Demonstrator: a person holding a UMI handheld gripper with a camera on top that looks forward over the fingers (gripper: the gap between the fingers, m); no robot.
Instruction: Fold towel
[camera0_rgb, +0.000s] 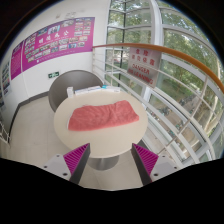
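A pink towel (103, 116) lies spread flat on a small round white table (100, 141), well beyond my fingers. My gripper (112, 160) is open and empty, held back from the table's near edge. Its two fingers (77, 157) with magenta pads stand wide apart, one at each side of the table's pedestal.
A dark grey chair (66, 92) stands behind the table on the left. A glass wall with window frames (160, 60) runs along the right. A wall with magenta posters (58, 42) is at the back left. A red and white sign (142, 64) hangs on the glass.
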